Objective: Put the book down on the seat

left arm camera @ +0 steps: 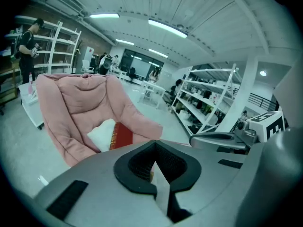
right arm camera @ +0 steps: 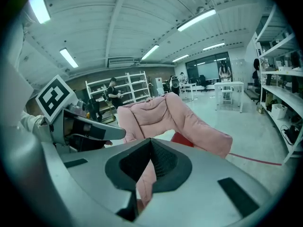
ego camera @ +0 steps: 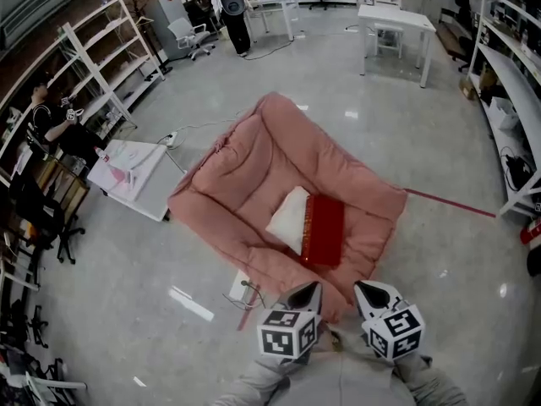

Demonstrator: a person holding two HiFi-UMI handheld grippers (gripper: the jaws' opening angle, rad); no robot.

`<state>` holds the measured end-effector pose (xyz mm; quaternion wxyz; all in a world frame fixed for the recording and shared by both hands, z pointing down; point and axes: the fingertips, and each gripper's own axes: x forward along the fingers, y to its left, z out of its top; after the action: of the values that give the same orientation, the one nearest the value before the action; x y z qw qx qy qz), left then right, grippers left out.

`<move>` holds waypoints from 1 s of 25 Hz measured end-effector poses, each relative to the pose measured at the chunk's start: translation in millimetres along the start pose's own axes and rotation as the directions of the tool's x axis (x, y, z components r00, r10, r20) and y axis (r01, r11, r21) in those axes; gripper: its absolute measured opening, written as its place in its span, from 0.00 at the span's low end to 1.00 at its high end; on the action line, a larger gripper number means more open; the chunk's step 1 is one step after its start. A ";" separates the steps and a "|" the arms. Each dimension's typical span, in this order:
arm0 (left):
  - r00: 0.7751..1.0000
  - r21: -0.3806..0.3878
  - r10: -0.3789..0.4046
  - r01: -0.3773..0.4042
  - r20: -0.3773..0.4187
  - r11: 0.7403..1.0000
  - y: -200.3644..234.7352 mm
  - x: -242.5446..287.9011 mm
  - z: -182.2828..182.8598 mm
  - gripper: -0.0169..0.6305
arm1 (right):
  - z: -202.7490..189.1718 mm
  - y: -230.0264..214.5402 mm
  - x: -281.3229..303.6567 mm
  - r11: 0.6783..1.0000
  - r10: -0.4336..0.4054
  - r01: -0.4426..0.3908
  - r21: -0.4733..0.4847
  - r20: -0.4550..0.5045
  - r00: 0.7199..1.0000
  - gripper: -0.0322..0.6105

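Seat [ego camera: 254, 167]: pink quilted floor chair, thickly padded, with puffy rolled edges.
Book [ego camera: 324, 231]: flat red rectangle with a gold-patterned strip along one long edge, lying in the seat's hollow.
Cushion [ego camera: 290, 218]: white and soft, in the seat's middle, touching the book's long edge.
Left gripper [ego camera: 311, 288]: smooth grey shell with black ribbed pads, jaws together and empty, off the seat's near edge.
Right gripper [ego camera: 365, 288]: same build, jaws closed on nothing, also off the seat's near edge.

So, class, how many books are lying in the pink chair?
1. The red book lies flat in the pink chair, against the white cushion; none other shows, though the cushion could hide one.
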<state>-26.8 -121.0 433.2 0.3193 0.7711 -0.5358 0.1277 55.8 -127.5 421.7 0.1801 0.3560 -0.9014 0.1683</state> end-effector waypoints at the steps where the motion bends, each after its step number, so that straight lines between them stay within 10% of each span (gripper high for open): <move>1: 1.000 0.005 0.000 0.000 0.002 1.000 -1.4 -2.6 -0.7 0.04 | 1.5 1.4 -2.5 1.000 0.002 -0.002 -0.005 0.005 1.000 0.06; 25: 1.000 0.041 0.002 -0.003 0.030 0.999 -2.6 -11.6 -3.1 0.04 | 9.7 14.2 -7.4 0.997 0.015 -0.013 -0.079 0.024 1.000 0.06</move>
<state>-28.5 -109.8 428.4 0.2952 0.7786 -0.5388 0.1277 48.8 -117.6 407.4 0.1817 0.3442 -0.9120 0.1295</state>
